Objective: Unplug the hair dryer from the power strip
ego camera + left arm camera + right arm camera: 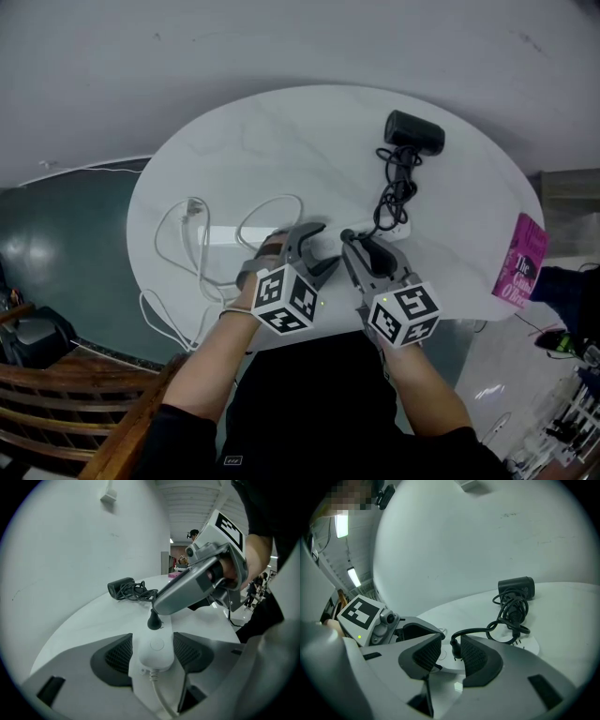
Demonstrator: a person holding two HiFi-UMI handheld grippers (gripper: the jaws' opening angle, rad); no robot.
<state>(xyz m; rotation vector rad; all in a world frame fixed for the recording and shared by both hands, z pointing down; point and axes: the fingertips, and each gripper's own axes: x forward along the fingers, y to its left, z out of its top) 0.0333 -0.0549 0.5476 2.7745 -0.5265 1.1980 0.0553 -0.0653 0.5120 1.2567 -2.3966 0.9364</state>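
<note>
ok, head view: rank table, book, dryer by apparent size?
1. table
2. book and dryer: these look about alike, and the dryer lies farther from the camera, so I'm not ranking them.

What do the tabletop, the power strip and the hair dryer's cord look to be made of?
The tabletop looks like marble or a marble-look slab: white with faint grey veins, smooth and slightly glossy. The power strip appears to be white moulded plastic, with rounded edges and a satin sheen. The hair dryer's cord seems to have a black rubbery or PVC sheath: matte, bending in loose coils.
</note>
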